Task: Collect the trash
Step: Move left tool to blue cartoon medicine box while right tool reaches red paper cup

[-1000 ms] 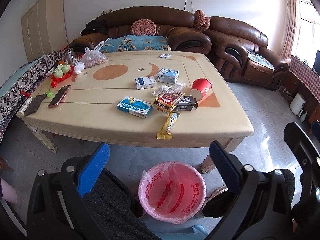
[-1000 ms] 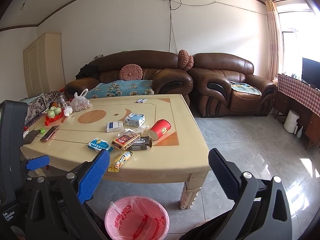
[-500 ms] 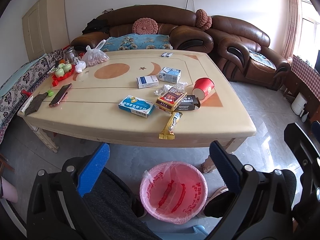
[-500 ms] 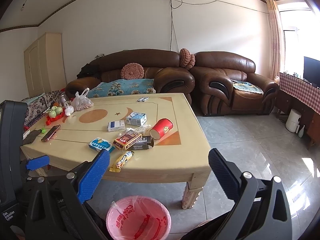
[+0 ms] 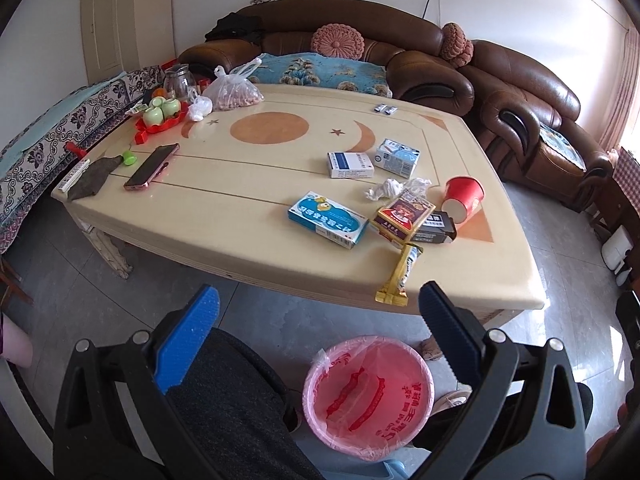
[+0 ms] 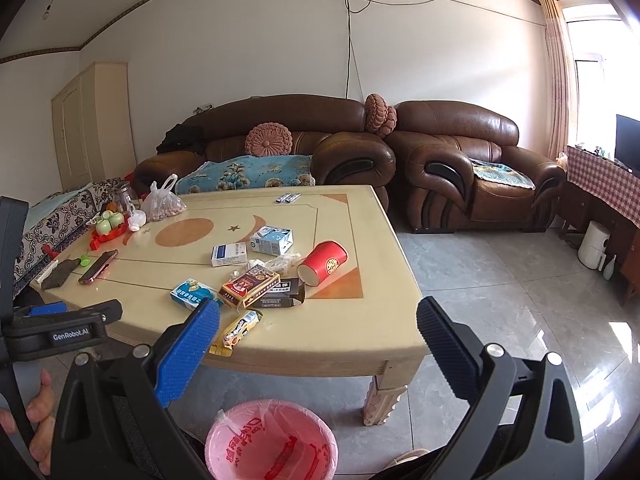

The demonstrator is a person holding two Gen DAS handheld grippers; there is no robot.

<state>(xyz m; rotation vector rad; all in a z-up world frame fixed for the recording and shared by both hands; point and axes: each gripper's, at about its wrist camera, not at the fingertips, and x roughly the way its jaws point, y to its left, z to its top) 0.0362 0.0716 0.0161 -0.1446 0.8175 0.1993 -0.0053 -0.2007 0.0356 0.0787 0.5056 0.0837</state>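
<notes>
Trash on the surface (image 5: 248, 216)
Red cup (image 5: 463, 198) on its side, gold wrapper (image 5: 398, 276) near edge, pink bin (image 5: 368, 398) below. Both jaws wide open, holding nothing.

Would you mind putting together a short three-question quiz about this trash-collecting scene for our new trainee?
1. True or false: the red cup stands upright on the table.
2. Where is the pink bin? A) on the table B) on the floor by the table's near edge C) on the sofa
3. Fill in: the yellow wrapper lies at the table's near ____.

Key: 1. False, it lies on its side. 2. B. 3. edge. Both the left hand-held gripper and the right hand-held gripper are open and hold nothing.
</notes>
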